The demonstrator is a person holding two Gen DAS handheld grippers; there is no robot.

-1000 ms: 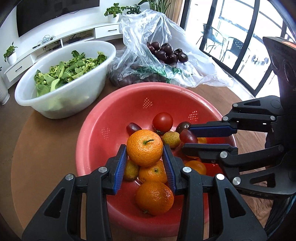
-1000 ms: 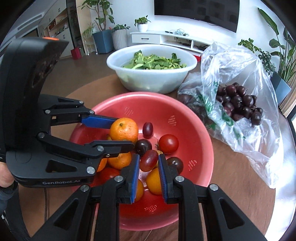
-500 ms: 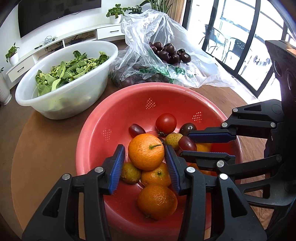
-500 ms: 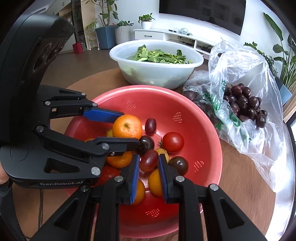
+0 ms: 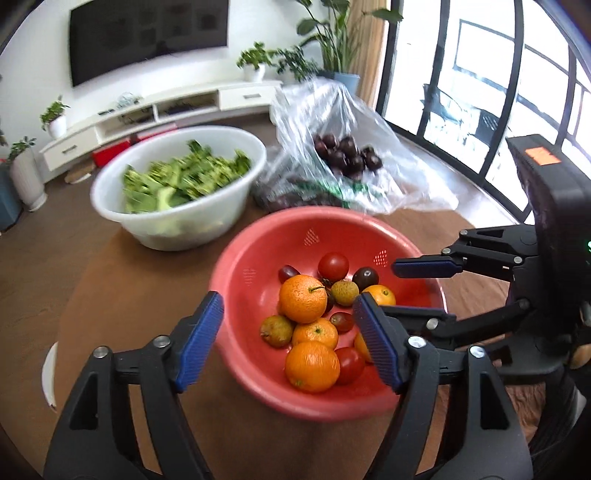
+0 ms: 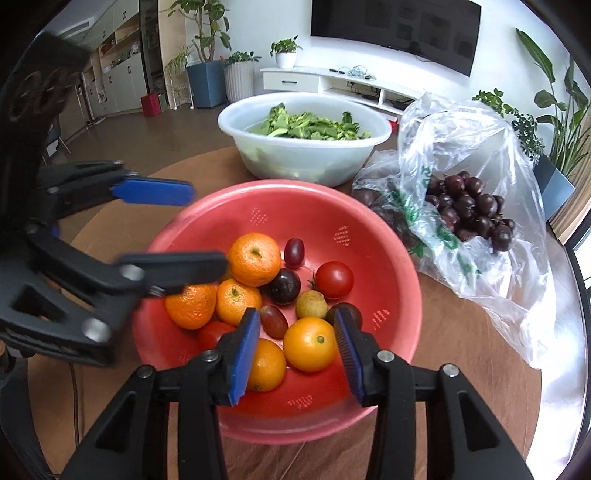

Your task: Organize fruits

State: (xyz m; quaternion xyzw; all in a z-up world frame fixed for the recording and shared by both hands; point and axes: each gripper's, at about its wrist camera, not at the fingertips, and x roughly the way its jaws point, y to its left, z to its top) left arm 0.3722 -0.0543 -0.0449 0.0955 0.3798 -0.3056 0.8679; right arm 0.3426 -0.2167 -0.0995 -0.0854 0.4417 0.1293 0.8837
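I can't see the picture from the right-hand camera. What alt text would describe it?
A red bowl of oranges, tomatoes and grapes sits on a round table, seen past the right gripper, jaws open and empty above it. The left gripper reaches in from the left, also open; behind are a white basin of greens and a plastic bag of dark fruit.

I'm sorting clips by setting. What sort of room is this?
Most likely a home living room: a wall TV above a low white cabinet, potted plants, and a round table.

White basin of greens; wall TV.
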